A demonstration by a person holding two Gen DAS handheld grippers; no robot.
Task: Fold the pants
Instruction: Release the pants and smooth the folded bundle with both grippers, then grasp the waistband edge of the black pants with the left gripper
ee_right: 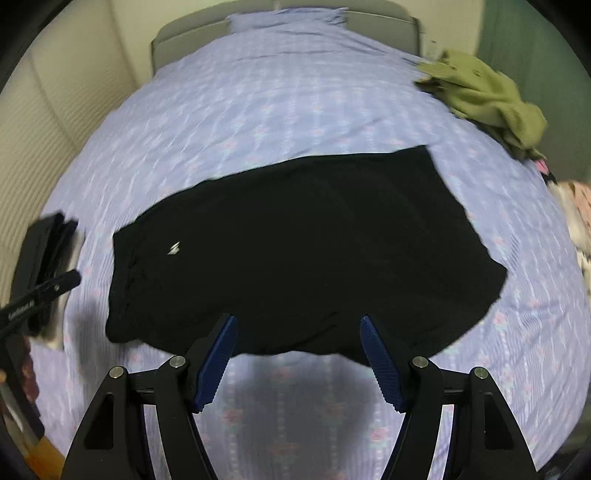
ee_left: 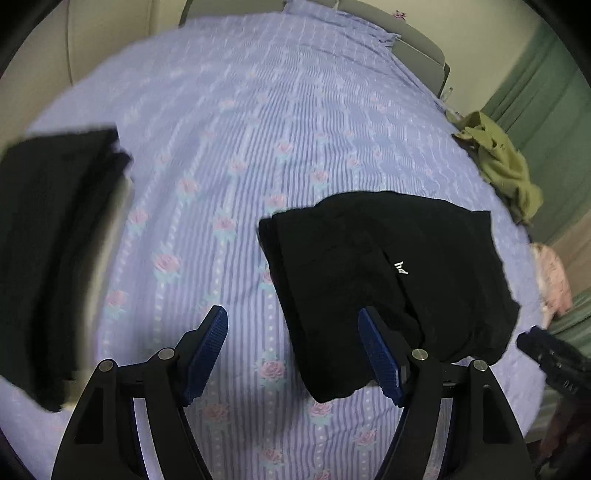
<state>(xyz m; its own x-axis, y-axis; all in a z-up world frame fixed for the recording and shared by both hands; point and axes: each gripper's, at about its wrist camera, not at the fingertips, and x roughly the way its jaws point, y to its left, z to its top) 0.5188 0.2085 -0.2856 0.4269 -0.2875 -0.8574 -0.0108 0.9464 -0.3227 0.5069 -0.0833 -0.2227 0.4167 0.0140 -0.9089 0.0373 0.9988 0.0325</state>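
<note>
Folded black pants with a small white logo lie flat on the purple floral bedsheet. They fill the middle of the right wrist view. My left gripper is open and empty, just above the sheet at the pants' near left corner. My right gripper is open and empty, hovering at the pants' near edge. The right gripper also shows at the right edge of the left wrist view, and the left gripper shows at the left edge of the right wrist view.
A stack of folded dark clothes lies on the bed's left side, also in the right wrist view. A crumpled olive garment sits at the far right of the bed. Pink floral fabric lies at the right edge. A headboard stands beyond.
</note>
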